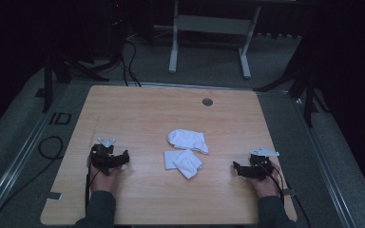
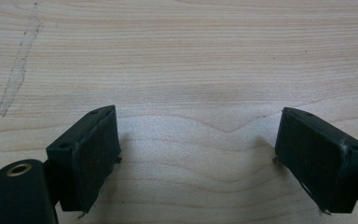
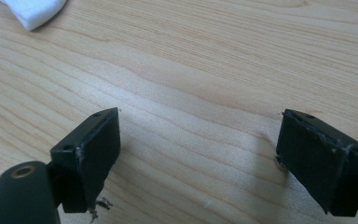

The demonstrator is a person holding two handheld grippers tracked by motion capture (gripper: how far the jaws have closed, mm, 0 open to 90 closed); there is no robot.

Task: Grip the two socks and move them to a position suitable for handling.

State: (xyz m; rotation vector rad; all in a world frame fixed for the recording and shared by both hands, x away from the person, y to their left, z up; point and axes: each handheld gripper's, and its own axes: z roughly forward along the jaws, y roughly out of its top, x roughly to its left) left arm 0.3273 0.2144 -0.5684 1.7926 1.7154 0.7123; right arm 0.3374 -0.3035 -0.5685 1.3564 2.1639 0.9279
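Note:
Two white socks lie near the middle of the wooden table [image 1: 138, 114]: one sock [image 1: 188, 140] farther back, the other sock [image 1: 184, 162] folded just in front of it. My left gripper [image 1: 122, 158] rests on the table at the left, open, its jaws wide apart over bare wood [image 2: 196, 140]. My right gripper [image 1: 238, 169] rests at the right, also open, with nothing between its jaws [image 3: 198, 140]. A corner of a white sock [image 3: 35, 10] shows at the top left of the right gripper view. Both grippers stand well clear of the socks.
A round grommet [image 1: 207, 101] sits near the table's far edge. A scuff mark [image 2: 18, 70] runs across the wood in the left gripper view. Beyond the table stand a white frame [image 1: 209, 28] and black cables [image 1: 128, 61] on grey floor.

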